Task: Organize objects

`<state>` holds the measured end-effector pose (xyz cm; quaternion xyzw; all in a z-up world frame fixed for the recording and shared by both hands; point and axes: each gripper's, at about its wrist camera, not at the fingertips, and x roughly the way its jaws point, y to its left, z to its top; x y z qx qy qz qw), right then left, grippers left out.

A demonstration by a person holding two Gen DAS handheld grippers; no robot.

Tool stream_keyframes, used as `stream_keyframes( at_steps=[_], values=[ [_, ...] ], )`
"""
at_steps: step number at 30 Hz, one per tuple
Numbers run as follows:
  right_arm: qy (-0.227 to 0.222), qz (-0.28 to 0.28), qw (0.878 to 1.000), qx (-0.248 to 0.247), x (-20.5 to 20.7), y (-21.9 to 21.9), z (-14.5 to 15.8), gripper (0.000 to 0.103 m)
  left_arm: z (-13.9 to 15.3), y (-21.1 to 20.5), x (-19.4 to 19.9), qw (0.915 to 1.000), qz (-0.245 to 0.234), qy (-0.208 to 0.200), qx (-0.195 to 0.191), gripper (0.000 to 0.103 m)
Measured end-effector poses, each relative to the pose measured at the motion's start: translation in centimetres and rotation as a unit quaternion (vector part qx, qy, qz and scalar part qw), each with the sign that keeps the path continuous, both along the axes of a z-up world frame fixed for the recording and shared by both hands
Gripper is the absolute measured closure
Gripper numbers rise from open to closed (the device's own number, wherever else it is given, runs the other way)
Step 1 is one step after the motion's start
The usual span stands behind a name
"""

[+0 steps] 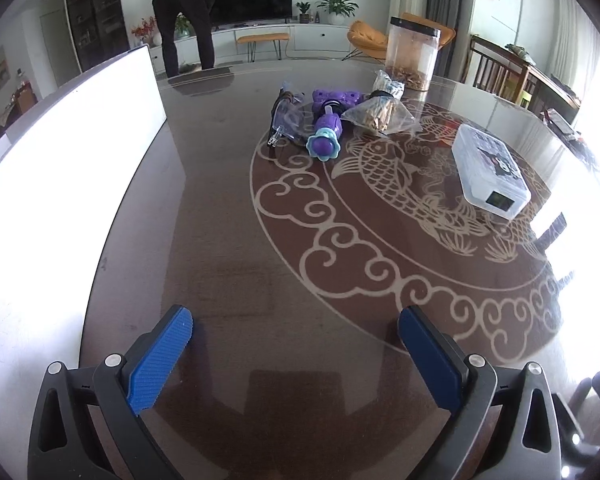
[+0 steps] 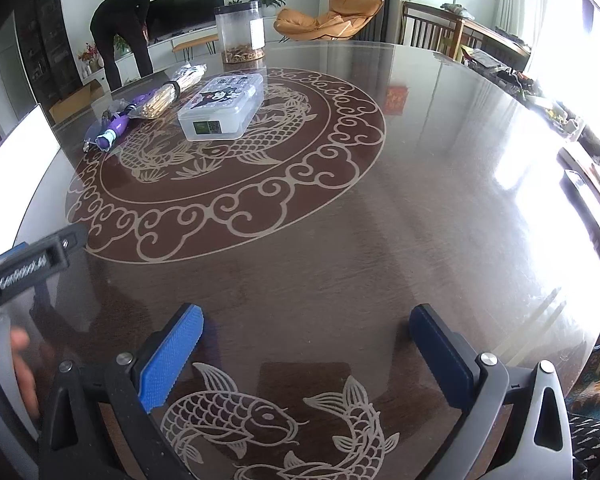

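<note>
Blue-padded left gripper (image 1: 295, 330) and right gripper (image 2: 306, 326) are held wide apart, empty, short of the clear storage box (image 2: 221, 106) and purple toy (image 1: 325, 136), presumably awaiting sorting.

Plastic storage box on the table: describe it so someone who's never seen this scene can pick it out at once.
Start at the dark round table with the pale carp-and-cloud medallion. The plastic storage box sits on that medallion, lid closed, nearer than the tall clear canister and right of the purple toy and bagged sticks. It alone is flat, rectangular and translucent white, with a cartoon sticker on its lid.
</note>
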<state>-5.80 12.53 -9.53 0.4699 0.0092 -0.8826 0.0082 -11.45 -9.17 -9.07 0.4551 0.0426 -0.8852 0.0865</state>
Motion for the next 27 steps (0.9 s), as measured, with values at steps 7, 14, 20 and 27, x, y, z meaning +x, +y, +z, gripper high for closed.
stream_keyframes(
  at_steps=[7,14,20,27],
  values=[
    [0.0,0.002,1.0,0.0,-0.05,0.05,-0.02,0.0,0.08,-0.09,0.0,1.0,0.0,0.0,0.001,0.0],
    [0.005,0.009,1.0,0.0,-0.17,-0.44,-0.08,0.0,0.08,-0.1,0.0,1.0,0.0,0.0,0.001,0.0],
    [0.006,0.016,1.0,-0.001,-0.02,-0.34,-0.08,0.0,0.08,-0.11,0.0,1.0,0.0,0.0,0.0,0.0],
    [0.005,0.013,1.0,-0.001,-0.03,-0.32,-0.07,0.0,0.08,-0.1,-0.01,1.0,0.0,0.0,0.0,0.0]
  ],
)
